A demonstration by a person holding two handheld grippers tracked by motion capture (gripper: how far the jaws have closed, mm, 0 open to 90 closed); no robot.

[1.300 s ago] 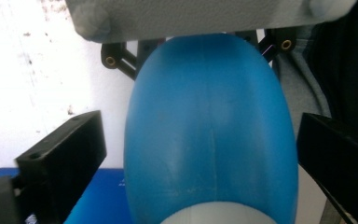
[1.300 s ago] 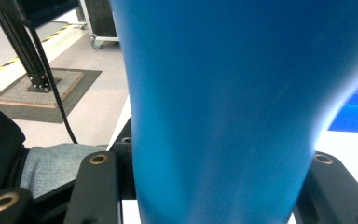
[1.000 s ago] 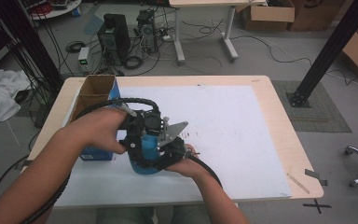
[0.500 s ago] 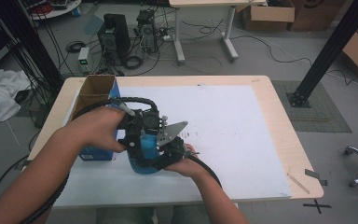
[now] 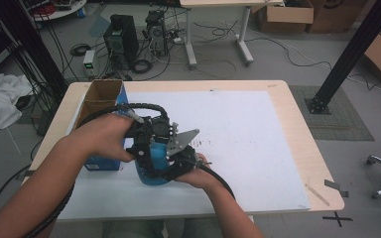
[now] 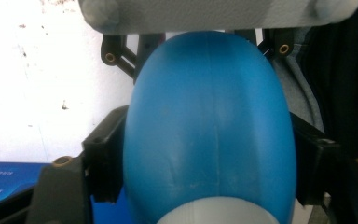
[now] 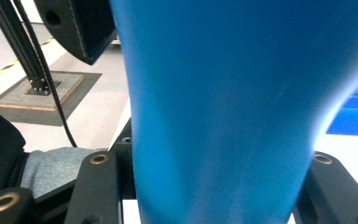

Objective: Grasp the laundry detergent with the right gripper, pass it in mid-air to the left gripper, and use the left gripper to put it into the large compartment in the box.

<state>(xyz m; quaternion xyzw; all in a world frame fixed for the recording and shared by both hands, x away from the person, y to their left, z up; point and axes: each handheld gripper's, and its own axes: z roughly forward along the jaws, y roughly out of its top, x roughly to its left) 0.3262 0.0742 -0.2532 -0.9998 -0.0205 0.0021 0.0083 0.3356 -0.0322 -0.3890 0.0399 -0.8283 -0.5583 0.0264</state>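
Desk (image 5: 297, 148), white mat (image 5: 238, 129) over most of it. Open cardboard box (image 5: 101, 96) at the far left corner; a blue box (image 5: 101, 162) lies at the left edge, just left of the hands.

Blue bottle (image 5: 154, 168), smooth plastic, is held off the mat near the desk's front edge, left of centre, between both tools. In the left gripper view it swells from a pale end at the bottom of the picture (image 6: 207, 126).

Left gripper (image 5: 146, 141): jaws have just been closing and now stand against the bottle's sides, one on each flank; they look pressed on. Right gripper (image 5: 178, 161): clamped on the bottle, which rises between its jaws in the right gripper view (image 7: 223, 116).

Step in hand, by my reading: a two-handed hold, the left taking its grip while the right steadies, likely a handover or a twist.

Next move calls for a firm left grip before the right lets go. The bottle is slick and rounded; it could slip.
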